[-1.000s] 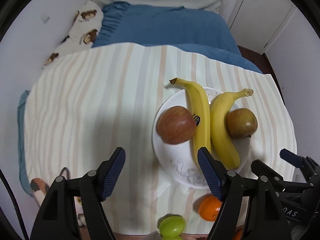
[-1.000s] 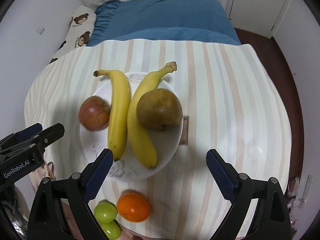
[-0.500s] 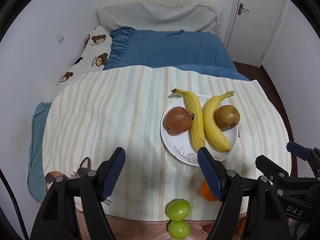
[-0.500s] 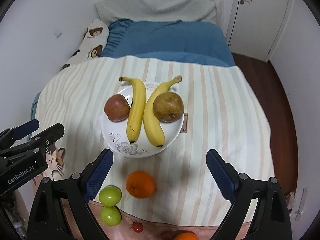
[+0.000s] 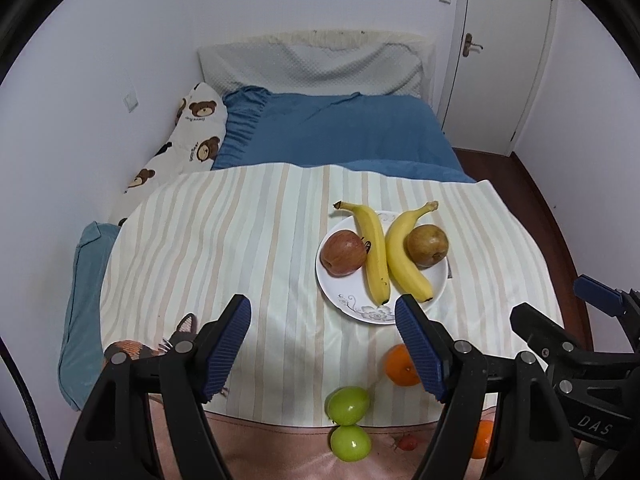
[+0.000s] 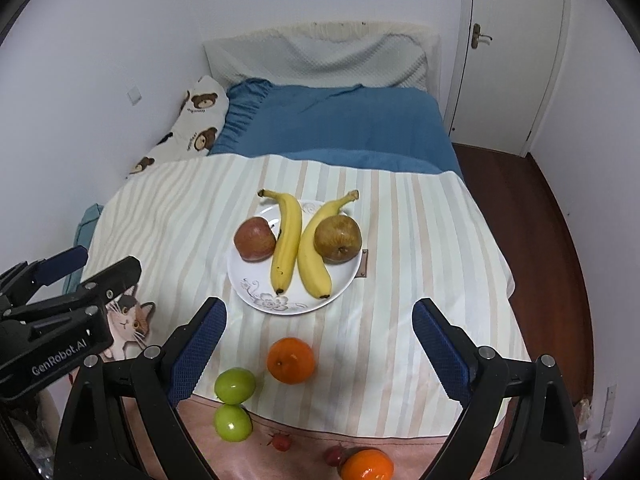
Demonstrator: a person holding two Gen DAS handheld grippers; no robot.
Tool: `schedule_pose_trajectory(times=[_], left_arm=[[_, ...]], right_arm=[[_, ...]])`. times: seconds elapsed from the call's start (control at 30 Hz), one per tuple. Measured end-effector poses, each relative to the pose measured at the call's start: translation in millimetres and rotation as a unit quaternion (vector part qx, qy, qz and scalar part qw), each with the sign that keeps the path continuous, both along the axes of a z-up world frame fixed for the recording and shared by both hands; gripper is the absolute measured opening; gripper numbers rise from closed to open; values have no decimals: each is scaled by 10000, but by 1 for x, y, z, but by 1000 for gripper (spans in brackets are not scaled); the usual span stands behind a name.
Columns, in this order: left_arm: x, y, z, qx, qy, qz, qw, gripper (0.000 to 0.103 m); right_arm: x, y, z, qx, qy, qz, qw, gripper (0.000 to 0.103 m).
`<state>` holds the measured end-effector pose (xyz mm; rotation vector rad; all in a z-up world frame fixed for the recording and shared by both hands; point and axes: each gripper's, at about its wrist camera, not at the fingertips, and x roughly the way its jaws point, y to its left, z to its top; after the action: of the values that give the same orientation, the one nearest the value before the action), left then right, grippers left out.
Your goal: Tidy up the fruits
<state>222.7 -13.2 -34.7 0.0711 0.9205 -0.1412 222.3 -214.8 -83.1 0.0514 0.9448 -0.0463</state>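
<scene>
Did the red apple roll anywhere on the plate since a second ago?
No. The red apple still sits at the plate's left edge, touching the left banana. Only the cameras pulled back.

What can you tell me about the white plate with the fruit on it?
The plate is round, white and glossy, probably ceramic, with a grey flower pattern along its near rim. It lies flat on the striped cloth covering the bed. On it are two bananas side by side in the middle, tips near and stems pointing away, a red apple on the left and a brown pear on the right. Neither gripper touches it; the orange and green fruits lie off it, nearer the camera.
</scene>
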Motion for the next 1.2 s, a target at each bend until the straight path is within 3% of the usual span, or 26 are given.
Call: schedule_pose_trajectory(times=[0.37,0.47,0.6,0.77,0.87,1.07,1.2], left_arm=[[-27,0,18,-72,-229,35,9997,74],[-29,1,14,-102,-189,101,9997,93],[-30,2,-1,-113,36,153,9998,98],[-35,-4,-42,30,521,72,9986,98],[-38,-10,-80,178,1054,-42,9943,98],[-47,-18,-162,344,2230,-233,9739,98],[-46,-13,-211,163,2932,-125,9558,98]], right_arm=[[-33,4,25,195,-249,53,9995,96],[-38,1,20,332,-171,18,9993,100],[-45,-10,1,518,88,-139,9985,100],[-57,-33,-42,666,665,-429,9946,100],[-68,-50,-84,900,1256,-633,9860,100],[-89,-74,-166,1237,2145,-1009,9636,100],[-100,-82,-205,1450,2526,-1178,9494,100]])
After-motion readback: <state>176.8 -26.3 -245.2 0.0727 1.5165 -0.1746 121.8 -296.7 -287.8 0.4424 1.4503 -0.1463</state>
